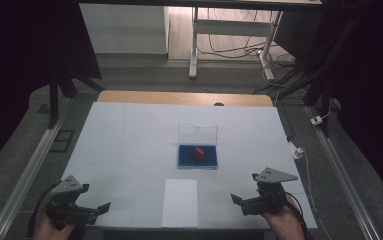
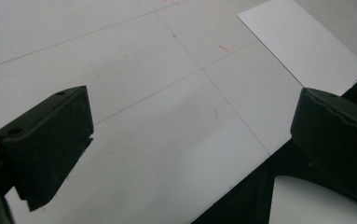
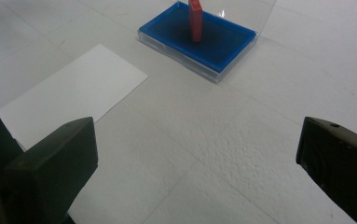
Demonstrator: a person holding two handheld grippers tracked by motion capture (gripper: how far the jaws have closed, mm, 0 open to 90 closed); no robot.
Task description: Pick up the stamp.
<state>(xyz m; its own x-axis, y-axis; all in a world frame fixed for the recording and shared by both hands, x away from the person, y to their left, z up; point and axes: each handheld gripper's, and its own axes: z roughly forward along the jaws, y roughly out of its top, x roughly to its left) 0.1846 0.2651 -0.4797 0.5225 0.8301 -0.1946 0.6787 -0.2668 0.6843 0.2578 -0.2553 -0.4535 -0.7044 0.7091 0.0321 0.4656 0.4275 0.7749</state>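
A: High view. Left gripper (image 1: 91, 210) near left table (image 1: 129, 130) corner, jaws released, nothing held. Right gripper (image 1: 244, 202) near right, likewise spread, empty.

B: Blue tray (image 1: 197, 156) mid-table, clear lid (image 1: 198, 134) upright at far edge. Red block (image 1: 198, 150) standing inside. White paper sheet (image 1: 180, 202) nearer, between grippers.

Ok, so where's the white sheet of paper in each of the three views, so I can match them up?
High view: the white sheet of paper lies at the table's near edge, bottom centre, between the two hand-held grippers.
Left gripper view: upper right corner.
Right gripper view: left of centre, nearer than the blue ink pad.
Shared landmark: the sheet itself; the blue ink pad appears in the high view too.
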